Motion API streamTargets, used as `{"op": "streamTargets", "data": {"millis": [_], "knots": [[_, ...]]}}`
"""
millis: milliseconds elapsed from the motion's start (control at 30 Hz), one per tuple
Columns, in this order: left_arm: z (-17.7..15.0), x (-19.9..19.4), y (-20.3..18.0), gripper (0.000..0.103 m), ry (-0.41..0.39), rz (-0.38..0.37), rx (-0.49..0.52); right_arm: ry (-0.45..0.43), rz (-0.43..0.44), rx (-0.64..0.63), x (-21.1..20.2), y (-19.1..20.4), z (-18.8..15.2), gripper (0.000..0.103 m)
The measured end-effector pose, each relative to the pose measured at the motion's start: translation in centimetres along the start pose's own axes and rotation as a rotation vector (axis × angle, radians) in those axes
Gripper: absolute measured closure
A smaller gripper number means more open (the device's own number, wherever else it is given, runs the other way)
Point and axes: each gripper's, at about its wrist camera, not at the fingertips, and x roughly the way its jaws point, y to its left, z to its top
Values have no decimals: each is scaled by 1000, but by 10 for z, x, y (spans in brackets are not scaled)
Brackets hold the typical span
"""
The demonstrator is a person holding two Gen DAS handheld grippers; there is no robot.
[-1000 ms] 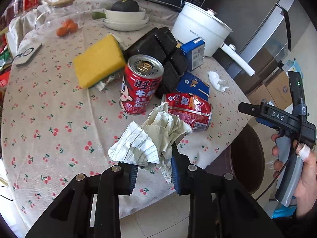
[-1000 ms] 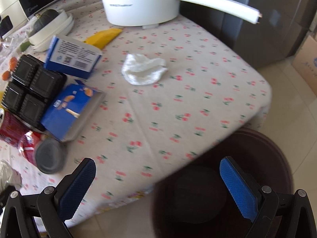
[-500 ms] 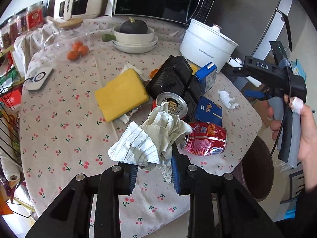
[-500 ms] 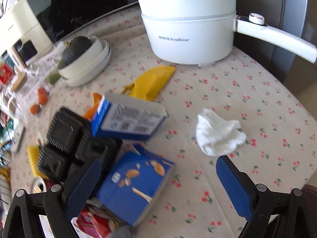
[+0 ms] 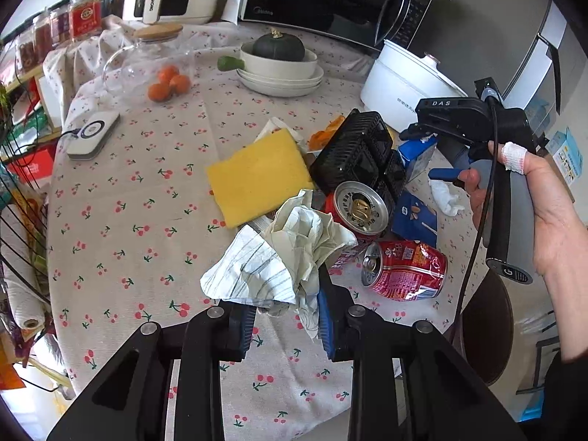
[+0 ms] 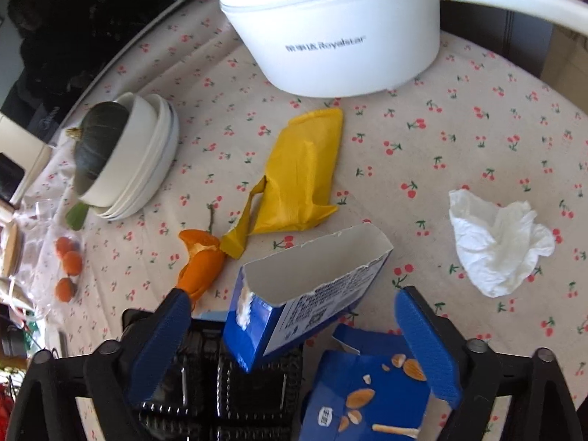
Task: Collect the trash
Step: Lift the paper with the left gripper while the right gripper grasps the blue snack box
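Left gripper (image 5: 283, 325) clamps soft, light crumpled paper (image 5: 290, 253); right gripper (image 6: 294, 345), spread wide, straddles torn blue carton (image 6: 305, 297), light, crushable, best taken across its walls.

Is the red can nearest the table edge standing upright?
No, that red can lies on its side on the tablecloth, its opened top facing sideways, while the other can behind it stands upright.

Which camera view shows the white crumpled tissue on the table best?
The right wrist view: the tissue lies whole and unobstructed on the tablecloth, beyond the open right gripper. In the left wrist view the tissue is small and partly hidden behind the right gripper.
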Motion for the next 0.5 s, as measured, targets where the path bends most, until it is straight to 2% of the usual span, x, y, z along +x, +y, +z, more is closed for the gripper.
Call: {"op": "streamTargets", "data": {"millis": [33,67,100,200,267,400,500], "knots": [[0,-1,0,72,-1,-1,3,4,-1,10,1,-3,1,26],[0,-1,-1,72,-2,-3,5,7,9,18,2,-7,1,34],[-1,-2,-2,72,-2,-5,6,14,25,24,1,-11,1,47],[-2,-2,-6,72,1,-11,10,25,62,19,-5,-21,0,70],[-3,-1,-9,72,5,-15,14,27,74,9,-11,-29,-2,79],[-5,0,-13,72,14,-28,9,34,104,-2,-20,-44,-9,79],[-7,-2,-18,72,6,-30,14,29,165,17,-33,-58,-13,79]]}}
